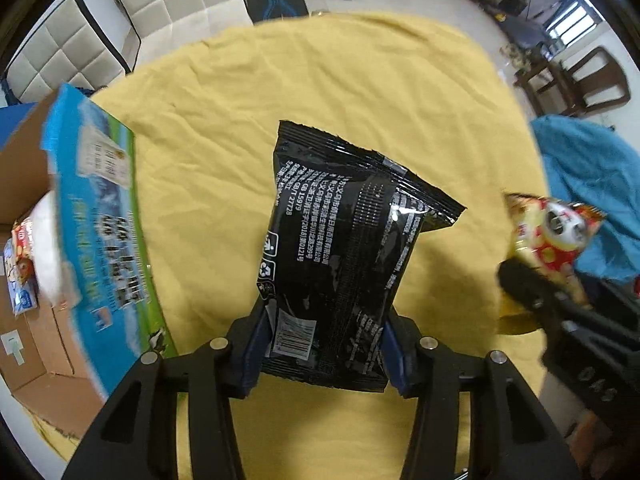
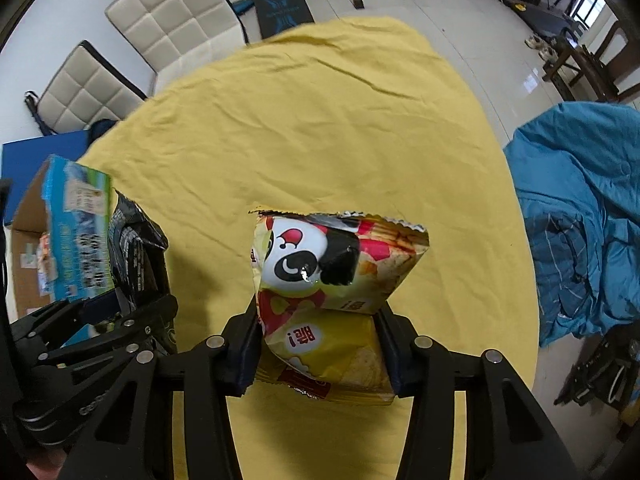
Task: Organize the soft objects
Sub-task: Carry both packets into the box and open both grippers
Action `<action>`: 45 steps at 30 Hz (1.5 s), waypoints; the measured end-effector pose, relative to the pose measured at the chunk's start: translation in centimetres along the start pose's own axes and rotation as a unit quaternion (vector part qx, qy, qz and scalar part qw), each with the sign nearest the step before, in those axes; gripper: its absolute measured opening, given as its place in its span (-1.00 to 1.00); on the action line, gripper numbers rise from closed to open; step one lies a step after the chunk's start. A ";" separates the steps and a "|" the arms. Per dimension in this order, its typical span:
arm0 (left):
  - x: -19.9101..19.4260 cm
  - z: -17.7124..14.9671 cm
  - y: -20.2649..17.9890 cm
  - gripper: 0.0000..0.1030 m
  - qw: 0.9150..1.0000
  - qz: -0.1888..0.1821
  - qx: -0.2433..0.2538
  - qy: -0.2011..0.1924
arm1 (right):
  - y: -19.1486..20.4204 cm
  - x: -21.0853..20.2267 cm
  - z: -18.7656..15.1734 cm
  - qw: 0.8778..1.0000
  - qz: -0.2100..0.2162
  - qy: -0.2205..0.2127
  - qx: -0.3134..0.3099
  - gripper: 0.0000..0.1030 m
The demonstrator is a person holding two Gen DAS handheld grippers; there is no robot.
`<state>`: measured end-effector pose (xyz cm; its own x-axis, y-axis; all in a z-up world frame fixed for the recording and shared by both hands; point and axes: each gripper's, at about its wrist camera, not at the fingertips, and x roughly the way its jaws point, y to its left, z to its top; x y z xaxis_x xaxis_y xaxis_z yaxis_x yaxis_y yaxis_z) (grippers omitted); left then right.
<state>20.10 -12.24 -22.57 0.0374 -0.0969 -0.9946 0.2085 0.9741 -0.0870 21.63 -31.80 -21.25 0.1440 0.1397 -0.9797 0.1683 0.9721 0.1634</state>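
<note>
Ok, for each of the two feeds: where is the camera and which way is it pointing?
Left wrist: sits behind the left gripper, looking along its jaws over the yellow cloth; jaws clamp the black packet; the right gripper shows at right.
Right wrist: sits behind the right gripper, looking the same way; jaws clamp the panda snack bag; the left gripper shows at left.
Shared: the cloth, the cardboard box at left, both packets, the white chairs beyond.

Black packet (image 1: 344,248) with white print; yellow-and-red snack bag (image 2: 332,296) with black-and-white panda face; plain yellow tablecloth (image 1: 320,80); blue-and-green printed carton (image 1: 96,216) at its left edge.
</note>
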 end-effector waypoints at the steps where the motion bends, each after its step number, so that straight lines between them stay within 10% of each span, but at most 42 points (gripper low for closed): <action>1: -1.0 -0.2 0.3 -0.10 1.000 -0.006 -0.002 -0.007 | 0.2 -0.5 0.1 1.000 0.003 -0.003 -0.001 -0.01; 15: -13.0 -3.4 6.6 -0.10 0.993 -0.055 -0.033 -0.102 | 8.1 -9.8 -1.8 0.996 0.045 -0.071 -0.041 -0.02; 26: -15.2 -5.5 16.8 -0.10 0.986 -0.044 -0.088 -0.134 | 19.8 -12.3 -3.9 0.987 0.102 -0.081 -0.096 -0.02; 45: -12.4 -9.6 36.8 -0.10 0.975 -0.035 -0.206 -0.073 | 39.1 -0.8 -6.7 0.976 0.128 0.021 -0.178 -0.02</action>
<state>17.89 26.77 -13.93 0.1817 -0.1651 -0.9694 -0.1932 0.9606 -0.1998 21.59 7.35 -14.89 0.0961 0.3863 -0.9174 -0.2179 0.9074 0.3593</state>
